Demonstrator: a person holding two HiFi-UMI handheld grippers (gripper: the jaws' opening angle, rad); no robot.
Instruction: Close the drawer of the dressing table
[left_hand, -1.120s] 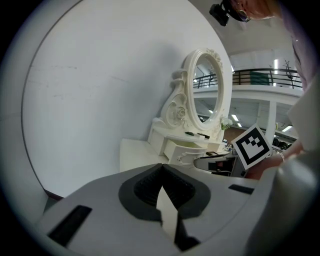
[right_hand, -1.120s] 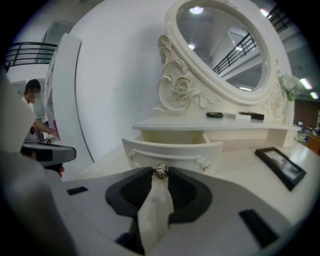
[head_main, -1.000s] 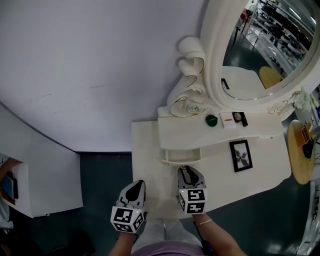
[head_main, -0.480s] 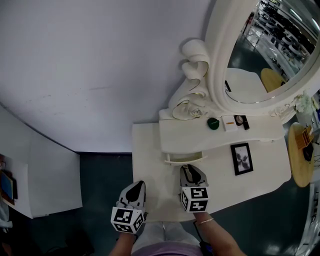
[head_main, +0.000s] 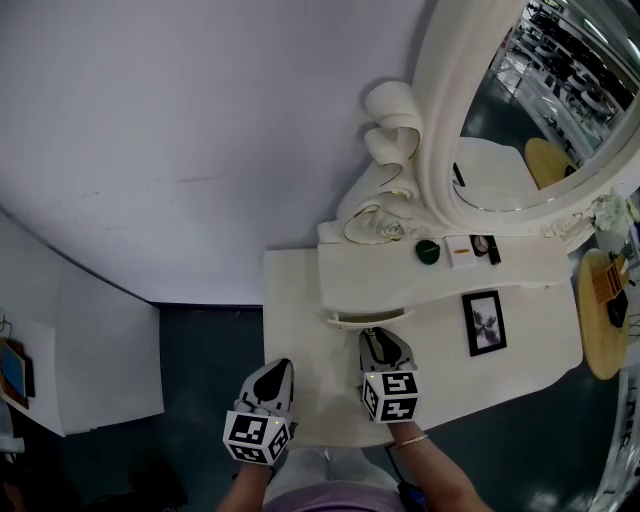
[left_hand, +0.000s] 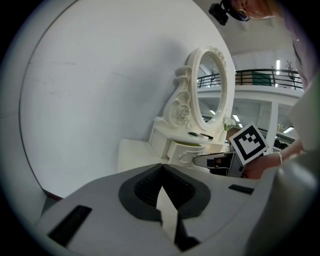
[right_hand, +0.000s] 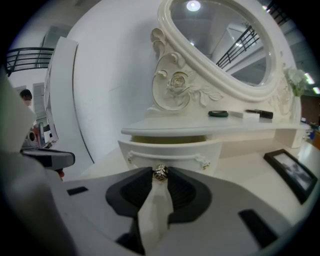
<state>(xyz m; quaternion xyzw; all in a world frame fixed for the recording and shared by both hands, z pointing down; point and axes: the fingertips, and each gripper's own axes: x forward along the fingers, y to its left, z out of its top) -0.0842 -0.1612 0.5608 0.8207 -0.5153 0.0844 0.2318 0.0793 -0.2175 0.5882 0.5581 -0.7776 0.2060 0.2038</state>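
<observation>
Midway between the front edge of the table (head_main: 296, 300) and its rear shelf (head_main: 420, 280): clenching the right claw (head_main: 375, 333) on the knob (right_hand: 160, 172) of the drawer (head_main: 368, 318), pinching it from both sides with the tips. Pointing that claw slightly downward and square to the drawer front, presumably to be pushing straight along the slide and not skewing it. Gripping the knob, not merely butting against it, probably so as to be centring the push and stopping the pads from slipping off.

Holding the left claw (head_main: 280, 366) pressed shut on nothing over the table's front-left corner, beside the right claw and well apart from the drawer; judging it to be idling out of the way.

Locating the drawer under the shelf along the table's rear edge, at the shelf's left end, standing only a little proud of the shelf's face and showing a strip of yellowish interior above its front. Placing it directly ahead of the right claw, joined to it through the knob, and ahead and to the right of the left claw. Judging closure to be nearly done, needing only a short push.
</observation>
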